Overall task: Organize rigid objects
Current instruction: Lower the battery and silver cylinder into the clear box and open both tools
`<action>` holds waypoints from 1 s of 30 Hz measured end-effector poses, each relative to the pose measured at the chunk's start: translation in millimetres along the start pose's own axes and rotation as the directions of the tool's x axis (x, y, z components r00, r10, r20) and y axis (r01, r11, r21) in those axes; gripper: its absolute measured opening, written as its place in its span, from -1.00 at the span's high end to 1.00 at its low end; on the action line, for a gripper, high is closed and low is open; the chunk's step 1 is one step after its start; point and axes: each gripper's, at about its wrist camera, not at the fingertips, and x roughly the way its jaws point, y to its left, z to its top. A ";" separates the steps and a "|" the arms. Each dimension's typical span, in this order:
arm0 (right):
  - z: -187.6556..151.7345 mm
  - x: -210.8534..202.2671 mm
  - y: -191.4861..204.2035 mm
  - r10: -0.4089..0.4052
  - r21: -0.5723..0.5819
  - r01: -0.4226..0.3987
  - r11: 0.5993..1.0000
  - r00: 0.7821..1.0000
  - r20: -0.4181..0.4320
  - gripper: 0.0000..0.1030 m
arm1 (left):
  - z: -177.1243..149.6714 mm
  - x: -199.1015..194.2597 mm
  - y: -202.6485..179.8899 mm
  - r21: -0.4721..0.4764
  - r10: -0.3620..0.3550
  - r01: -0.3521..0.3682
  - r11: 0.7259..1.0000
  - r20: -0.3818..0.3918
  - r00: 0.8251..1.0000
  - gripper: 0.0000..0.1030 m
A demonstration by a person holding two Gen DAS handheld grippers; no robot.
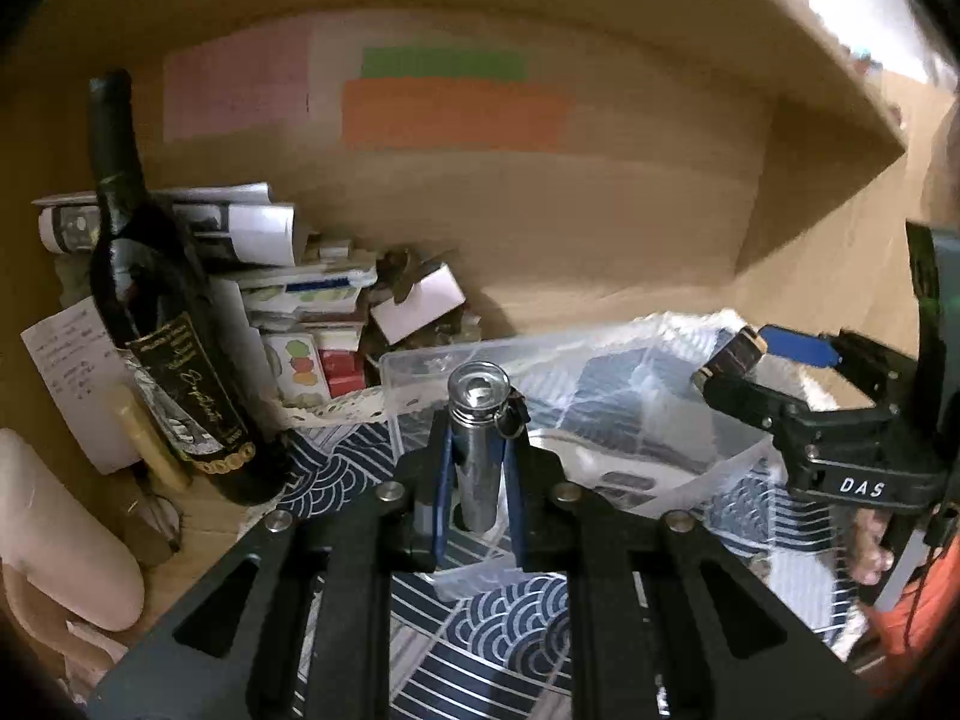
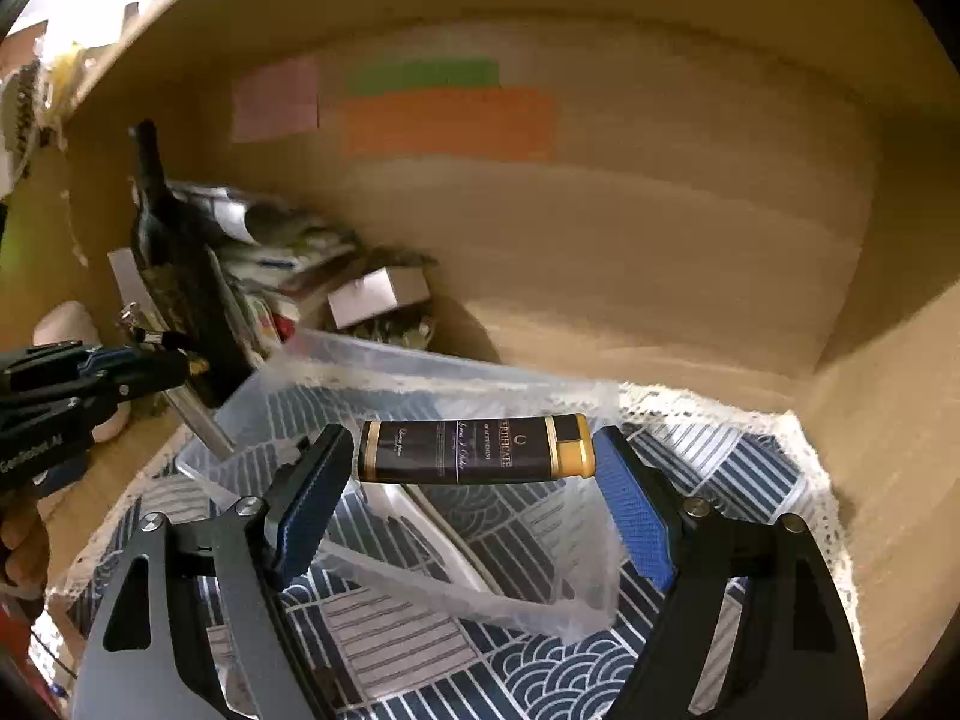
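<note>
Both items were held over the clear bin (image 2: 420, 372), neither yet placed.
My left gripper (image 1: 477, 450) pinched the steel cylinder (image 1: 477, 438) above the bin's near-left corner; my right gripper (image 2: 474, 456) clamped the dark gold-capped lighter (image 2: 474, 450) endwise over its middle. I judged the bin mostly unfilled.

Wine bottle (image 1: 162, 324) stands beside stacked papers (image 1: 252, 234).
</note>
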 end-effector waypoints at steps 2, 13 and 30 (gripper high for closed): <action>-1.3 12.0 -0.1 0.004 0.002 -0.003 1.000 1.000 -0.028 -0.54 | -1.9 10.8 -1.0 0.014 0.011 -0.010 1.000 -0.028 1.000 0.71; -1.8 66.2 4.4 0.029 -0.007 -0.031 1.000 0.985 -0.168 -0.54 | -9.9 57.0 -4.3 0.043 0.008 -0.001 0.999 -0.150 0.989 0.71; 2.6 95.0 7.3 -0.002 -0.088 -0.019 0.996 0.974 -0.227 -0.57 | -2.8 71.1 -19.4 0.063 -0.014 0.025 0.998 -0.173 0.985 0.59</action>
